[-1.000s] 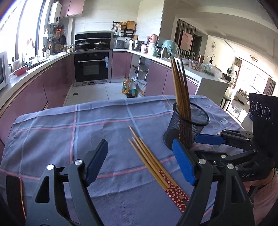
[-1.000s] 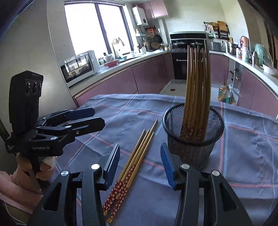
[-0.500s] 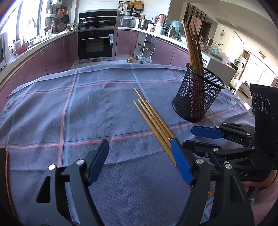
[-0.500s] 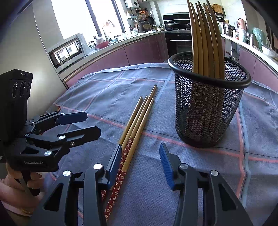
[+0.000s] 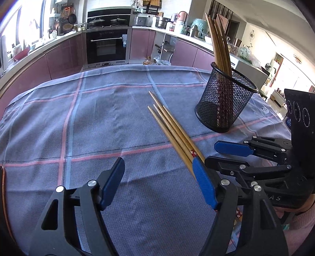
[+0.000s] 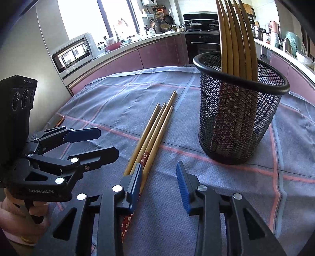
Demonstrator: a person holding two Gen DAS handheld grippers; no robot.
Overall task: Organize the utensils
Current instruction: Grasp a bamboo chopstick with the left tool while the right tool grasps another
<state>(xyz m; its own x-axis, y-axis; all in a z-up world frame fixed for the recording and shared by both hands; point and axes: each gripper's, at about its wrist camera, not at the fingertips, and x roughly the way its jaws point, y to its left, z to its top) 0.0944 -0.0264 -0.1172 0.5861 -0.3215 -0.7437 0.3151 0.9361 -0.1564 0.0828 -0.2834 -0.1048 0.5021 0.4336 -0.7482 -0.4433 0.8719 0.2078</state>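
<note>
The loose chopsticks' (image 6: 151, 135) patterned ends hide under the right gripper (image 6: 159, 181), now lower, jaws closing on nothing; left gripper (image 5: 157, 181) wide, empty.

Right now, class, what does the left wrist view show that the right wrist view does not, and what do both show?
Only the left wrist view shows the left gripper from behind, open over bare cloth, and the living area on the right.

Only the right wrist view shows the microwave, the window, and the right gripper from behind, its jaws closing beside the loose chopsticks.

Both show the loose chopsticks, the mesh holder with chopsticks inside, the oven and the checked cloth.
</note>
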